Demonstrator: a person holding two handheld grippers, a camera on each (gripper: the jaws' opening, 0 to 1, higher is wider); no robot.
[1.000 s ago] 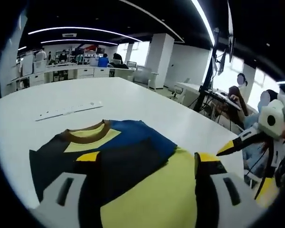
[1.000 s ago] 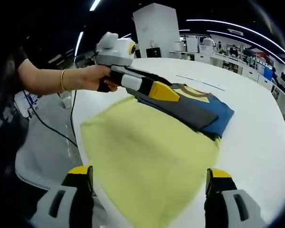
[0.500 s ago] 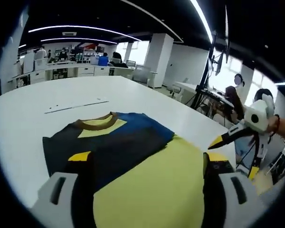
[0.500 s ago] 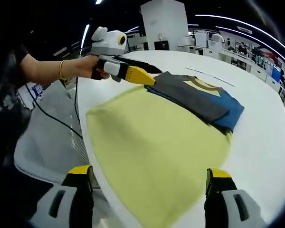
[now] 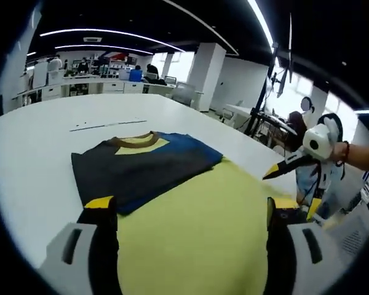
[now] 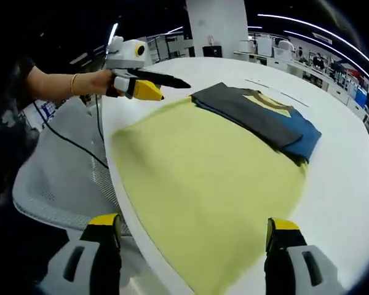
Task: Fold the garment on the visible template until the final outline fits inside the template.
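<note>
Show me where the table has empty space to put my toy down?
The white table is bare beyond the folded shirt's collar, out to the thin strip, and along the shirt's dark side. In the right gripper view there is bare table past its blue edge. The yellow template covers the near part, up to the table's edge.

Right gripper jaws apart, empty, raised above near table edge. Yellow template flat on table, reaching left edge. Folded garment on template's far end, dark grey over blue, yellow collar patch. Left gripper in hand above far-left template corner; jaw state unclear. Grey chair beside left edge.
</note>
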